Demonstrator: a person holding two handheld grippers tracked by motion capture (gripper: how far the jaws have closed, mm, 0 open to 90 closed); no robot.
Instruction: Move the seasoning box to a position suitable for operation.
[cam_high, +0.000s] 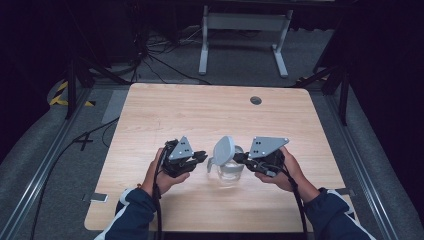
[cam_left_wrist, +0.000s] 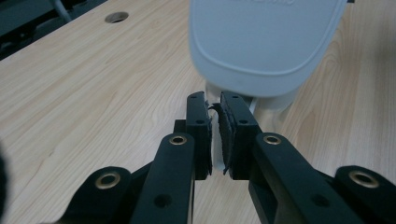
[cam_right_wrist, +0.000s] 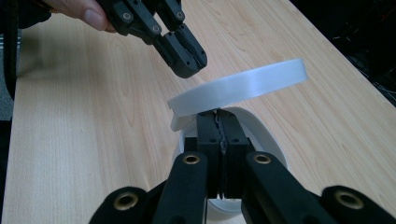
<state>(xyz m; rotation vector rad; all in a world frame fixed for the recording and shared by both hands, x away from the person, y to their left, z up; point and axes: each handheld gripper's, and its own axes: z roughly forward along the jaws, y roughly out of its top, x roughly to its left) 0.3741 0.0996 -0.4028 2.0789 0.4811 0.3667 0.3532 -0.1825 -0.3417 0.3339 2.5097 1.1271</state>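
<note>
A pale wooden table (cam_high: 165, 110) stands on grey carpet, cables trailing across the dark room behind. Near its front edge sits a clear jug (cam_high: 229, 171) with its grey lid (cam_high: 223, 149) tipped up. The right gripper (cam_high: 237, 158) is clamped on the jug's rim. The left gripper view shows the left gripper (cam_left_wrist: 215, 119) parted a sliver, gripping nothing I can see.

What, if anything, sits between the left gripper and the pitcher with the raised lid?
Nothing visible does. The left gripper is right beside the clear pitcher, jaws nearly closed under the tilted-up lid. The bare table lies around them. The right gripper is shut at the pitcher's rim on the other side.
</note>
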